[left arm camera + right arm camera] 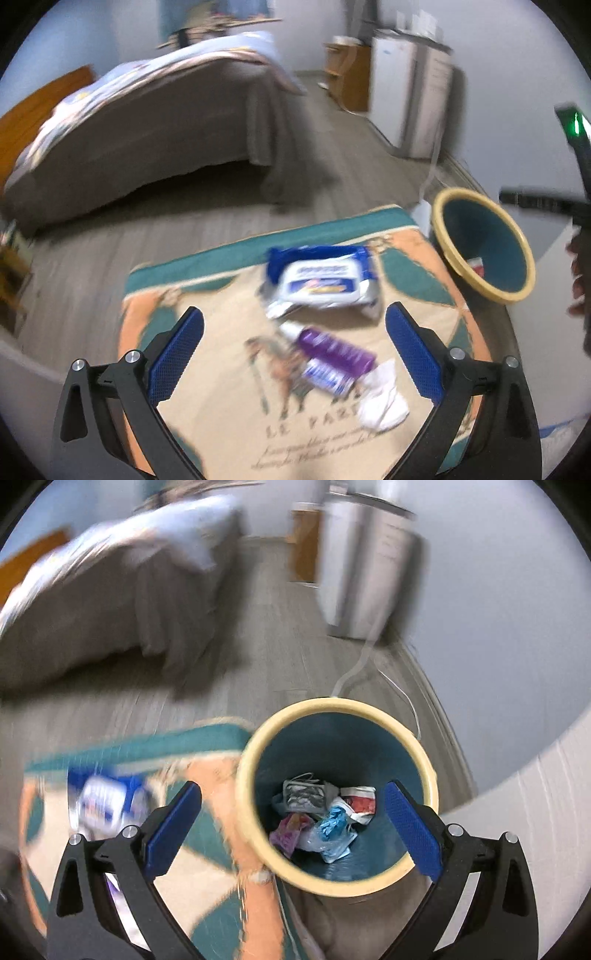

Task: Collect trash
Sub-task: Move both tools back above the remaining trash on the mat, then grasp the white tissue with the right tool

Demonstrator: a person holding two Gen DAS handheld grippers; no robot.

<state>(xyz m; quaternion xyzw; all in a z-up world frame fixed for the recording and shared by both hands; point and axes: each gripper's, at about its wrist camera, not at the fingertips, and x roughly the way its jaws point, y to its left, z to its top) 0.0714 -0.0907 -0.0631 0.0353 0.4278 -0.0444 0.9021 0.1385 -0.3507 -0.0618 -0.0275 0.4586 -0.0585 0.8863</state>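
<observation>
Nearest the left gripper, whose blue-padded jaws stand spread and empty, a crumpled white tissue and a purple-labelled bottle lie on the patterned rug, between the fingers in its view. The bottle's long axis runs diagonally, lower right to upper left. Just beyond lies a white-and-blue wipes packet. The right gripper, also spread and empty, hangs over the teal, cream-rimmed bin holding crumpled wrappers. The left hand looks nearer the remaining litter.
</observation>
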